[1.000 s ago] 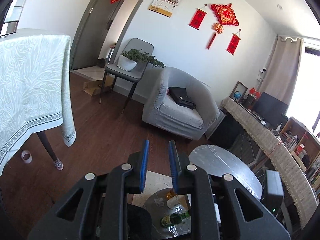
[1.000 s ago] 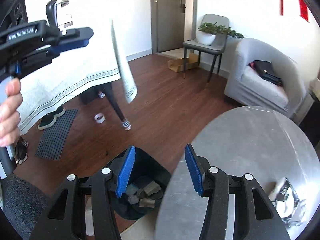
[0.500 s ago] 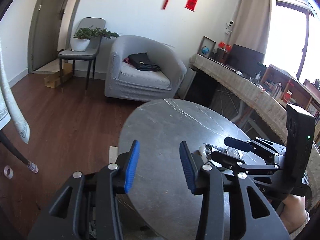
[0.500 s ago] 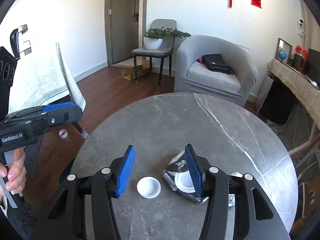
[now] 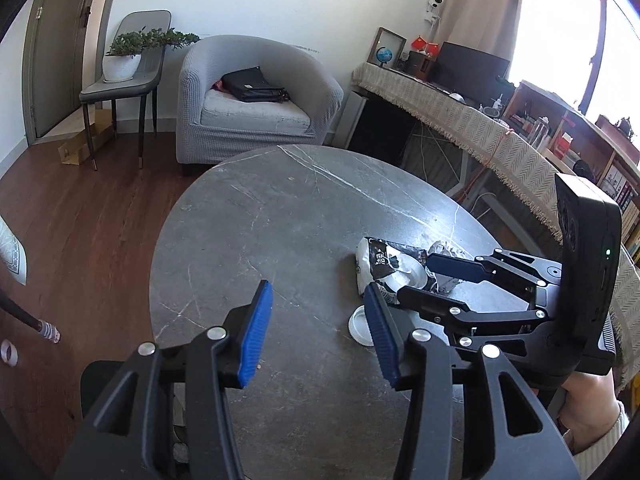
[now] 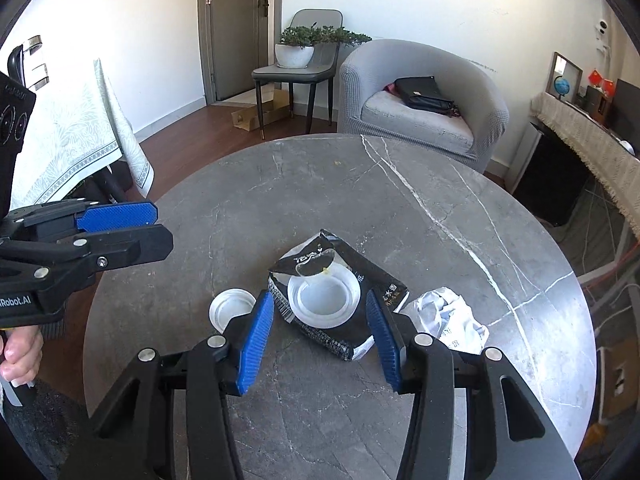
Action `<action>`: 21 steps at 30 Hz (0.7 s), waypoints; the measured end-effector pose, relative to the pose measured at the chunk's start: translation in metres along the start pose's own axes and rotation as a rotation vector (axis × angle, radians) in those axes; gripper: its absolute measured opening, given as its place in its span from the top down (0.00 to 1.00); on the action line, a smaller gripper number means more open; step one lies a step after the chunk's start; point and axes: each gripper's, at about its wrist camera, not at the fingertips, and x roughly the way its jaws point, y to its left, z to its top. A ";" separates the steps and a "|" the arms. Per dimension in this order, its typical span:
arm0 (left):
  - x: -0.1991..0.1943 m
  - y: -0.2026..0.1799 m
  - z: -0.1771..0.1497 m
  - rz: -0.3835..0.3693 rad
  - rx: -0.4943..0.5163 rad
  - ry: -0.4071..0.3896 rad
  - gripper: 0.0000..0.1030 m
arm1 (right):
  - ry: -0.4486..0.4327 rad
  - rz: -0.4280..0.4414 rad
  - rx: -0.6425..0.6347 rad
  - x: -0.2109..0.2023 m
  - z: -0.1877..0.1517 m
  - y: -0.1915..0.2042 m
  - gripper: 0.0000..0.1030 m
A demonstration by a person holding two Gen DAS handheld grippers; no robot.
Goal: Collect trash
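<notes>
Trash lies on a round grey marble table (image 6: 360, 184): a black snack wrapper (image 6: 340, 280) with a clear plastic lid (image 6: 324, 298) on it, a small white lid (image 6: 231, 309) to its left, and crumpled white paper (image 6: 450, 316) to its right. My right gripper (image 6: 320, 336) is open, low over the table, its blue pads either side of the wrapper and clear lid. My left gripper (image 5: 316, 332) is open and empty over the table, left of the trash. In the left wrist view the wrapper (image 5: 380, 260) and white lid (image 5: 360, 324) sit beside the right gripper (image 5: 408, 280).
A grey armchair (image 6: 420, 100) with a black bag stands behind the table. A chair with a potted plant (image 6: 296, 52) is by the door. A cloth-covered table (image 6: 72, 136) stands at left. A dark bin (image 5: 100, 384) is on the wood floor below the table edge.
Both grippers swung from the bin and floor up over the round table. The right gripper moved down and forward until its pads flank the wrapper. The left gripper opened wider.
</notes>
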 end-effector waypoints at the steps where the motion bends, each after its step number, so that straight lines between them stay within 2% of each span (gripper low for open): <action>1: 0.002 -0.001 0.000 -0.006 0.006 0.007 0.52 | 0.000 -0.004 0.002 0.001 -0.001 -0.001 0.54; 12: 0.017 -0.030 -0.009 -0.056 0.113 0.064 0.51 | 0.003 0.042 0.039 0.005 -0.003 -0.010 0.59; 21: 0.034 -0.036 -0.015 -0.045 0.138 0.122 0.51 | 0.001 0.029 0.026 0.006 -0.001 -0.012 0.62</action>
